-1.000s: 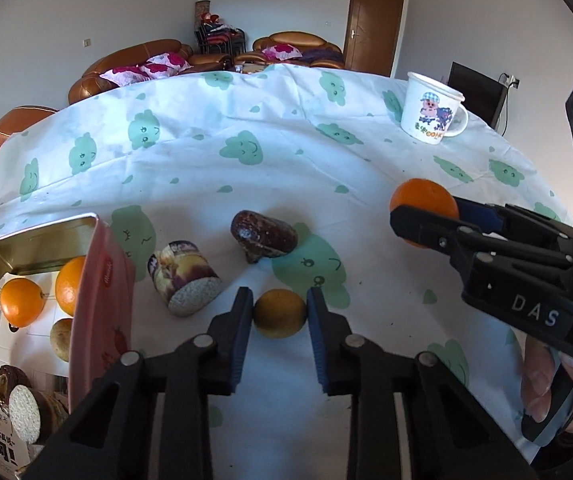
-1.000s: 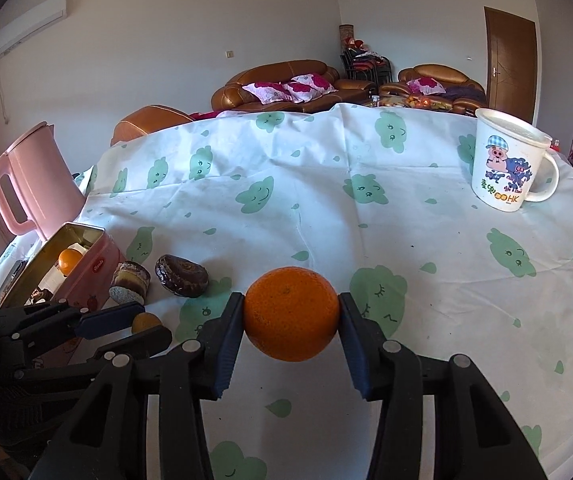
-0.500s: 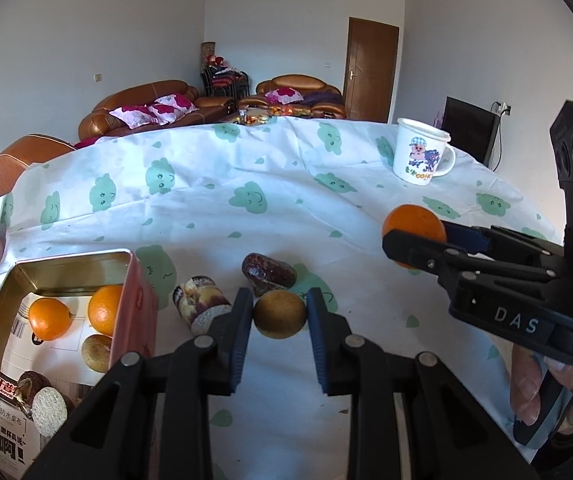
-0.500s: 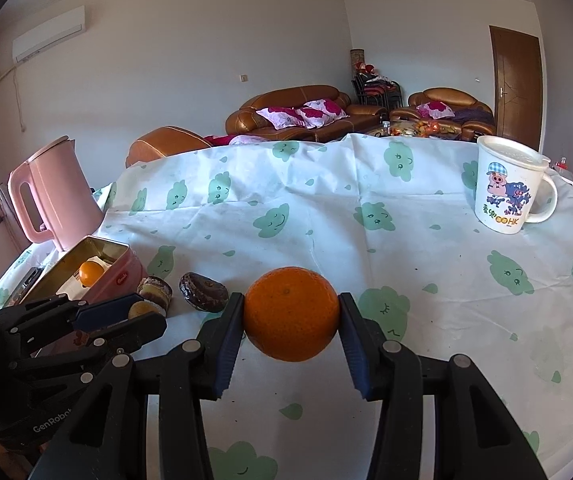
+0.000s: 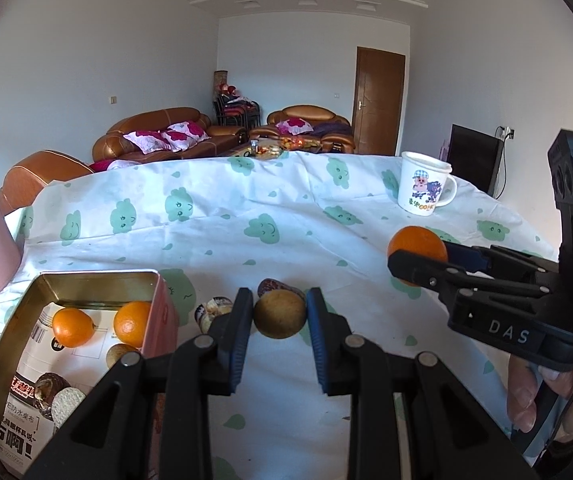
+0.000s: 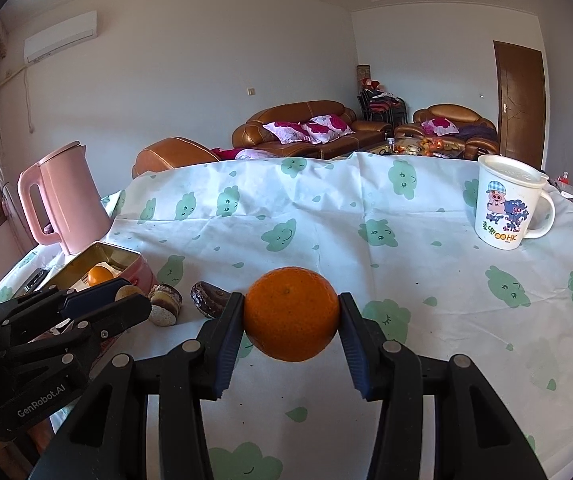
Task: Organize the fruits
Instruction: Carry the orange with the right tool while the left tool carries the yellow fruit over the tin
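In tin: open pink metal tin [image 5: 161,304] holds two oranges, one brown fruit.
Left of tin, no: right of tin, left gripper [image 5: 279,317]: clamps round brown fruit [image 5: 279,313].
Right gripper [image 6: 291,314]: clamps round orange [image 6: 291,314]; both undelivered.

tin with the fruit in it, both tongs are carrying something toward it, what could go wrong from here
1. The left tongs hold a small brown fruit only at its sides; it could slip out and roll across the tablecloth.
2. The tin already holds oranges and snacks, so the orange in the right tongs may knock them.
3. Two snack cakes lie beside the tin, so a low approach might bump them.
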A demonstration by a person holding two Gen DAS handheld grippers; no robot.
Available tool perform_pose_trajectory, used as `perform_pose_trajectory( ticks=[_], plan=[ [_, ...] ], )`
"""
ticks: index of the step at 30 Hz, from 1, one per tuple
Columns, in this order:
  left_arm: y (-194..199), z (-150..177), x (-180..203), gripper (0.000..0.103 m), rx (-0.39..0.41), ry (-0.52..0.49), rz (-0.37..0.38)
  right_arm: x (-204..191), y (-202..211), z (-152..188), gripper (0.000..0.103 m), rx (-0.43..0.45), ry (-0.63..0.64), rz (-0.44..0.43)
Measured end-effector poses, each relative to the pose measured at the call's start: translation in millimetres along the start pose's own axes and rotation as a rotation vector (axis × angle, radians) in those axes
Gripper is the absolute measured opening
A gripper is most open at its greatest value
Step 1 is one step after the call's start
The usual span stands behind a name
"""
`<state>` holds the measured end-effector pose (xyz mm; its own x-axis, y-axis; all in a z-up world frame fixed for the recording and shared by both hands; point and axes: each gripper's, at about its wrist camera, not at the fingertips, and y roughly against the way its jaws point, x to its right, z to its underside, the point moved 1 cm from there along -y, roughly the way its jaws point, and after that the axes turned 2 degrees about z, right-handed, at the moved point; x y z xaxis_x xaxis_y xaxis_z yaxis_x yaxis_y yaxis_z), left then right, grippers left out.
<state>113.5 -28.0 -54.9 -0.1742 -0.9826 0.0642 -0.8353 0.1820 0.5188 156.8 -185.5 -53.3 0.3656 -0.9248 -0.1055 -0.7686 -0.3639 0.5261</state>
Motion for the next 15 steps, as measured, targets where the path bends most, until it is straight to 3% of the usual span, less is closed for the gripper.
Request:
perform_pose_trajectory(
  ticks=[15],
  plan=[
    [10,0,-1,0.029,0.060,0.007,-0.019,-4,12,0,0.048,0.062,0.021,-0.004]
  ],
)
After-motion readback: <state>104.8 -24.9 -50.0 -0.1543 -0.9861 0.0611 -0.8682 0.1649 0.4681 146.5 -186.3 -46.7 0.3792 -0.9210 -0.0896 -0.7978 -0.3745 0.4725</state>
